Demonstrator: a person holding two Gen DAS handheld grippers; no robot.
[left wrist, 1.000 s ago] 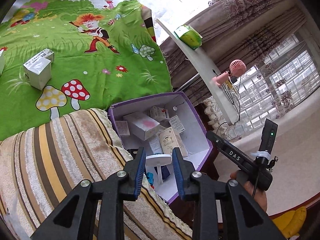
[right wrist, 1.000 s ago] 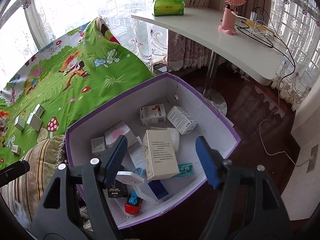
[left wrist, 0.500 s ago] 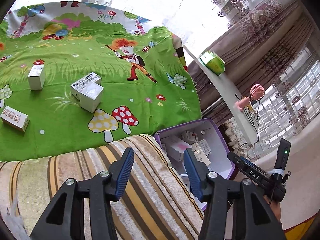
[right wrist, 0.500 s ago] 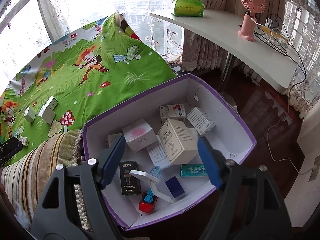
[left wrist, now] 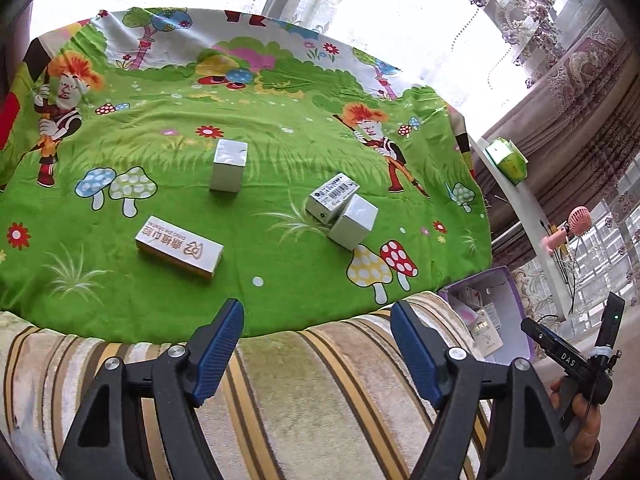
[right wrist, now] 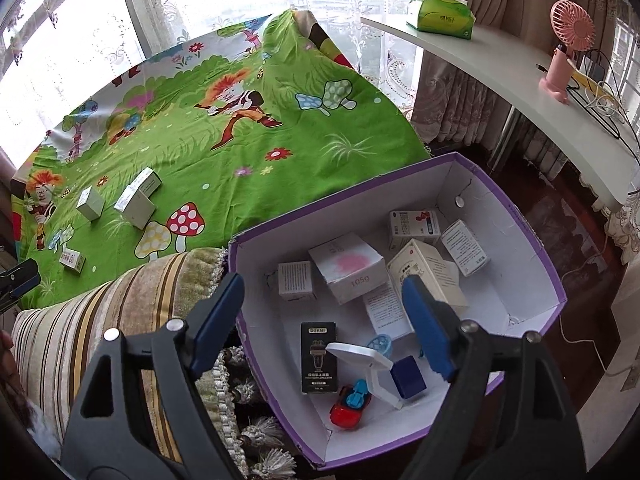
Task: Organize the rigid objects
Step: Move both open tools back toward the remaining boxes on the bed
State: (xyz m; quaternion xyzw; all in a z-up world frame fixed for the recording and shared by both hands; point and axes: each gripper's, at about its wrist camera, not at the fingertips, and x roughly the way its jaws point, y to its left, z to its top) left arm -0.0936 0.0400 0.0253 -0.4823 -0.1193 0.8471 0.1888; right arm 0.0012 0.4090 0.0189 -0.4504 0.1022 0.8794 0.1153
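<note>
Bedroom scene, seen from my two handheld grippers. My left gripper (left wrist: 316, 344) is spread wide w/ nothing in it, over a striped blanket (left wrist: 280, 400) at the bed edge. Beyond it a green cartoon sheet (left wrist: 280, 152) w/ mushrooms and kids covers the bed. Four small boxes lie on the sheet: a long box (left wrist: 179, 251) w/ printed characters nearest, a white box (left wrist: 228, 164) upright further back, and a barcode box (left wrist: 332, 197) touching a plain box (left wrist: 353, 221) to the right.

My right gripper (right wrist: 322, 320) is also wide open, holding nothing, above a purple bin (right wrist: 532, 236) w/ white inside, just beside the bed. In the bin: several white cartons, a black box (right wrist: 318, 357), a blue cube (right wrist: 408, 377), a red toy car (right wrist: 350, 404), a white hinged case (right wrist: 368, 364).

Behind: a curved white desk (right wrist: 500, 76) w/ a green tissue pack (right wrist: 440, 12), a pink fan (right wrist: 566, 44) and cables. Lace curtains over bright windows, dark wood floor.
</note>
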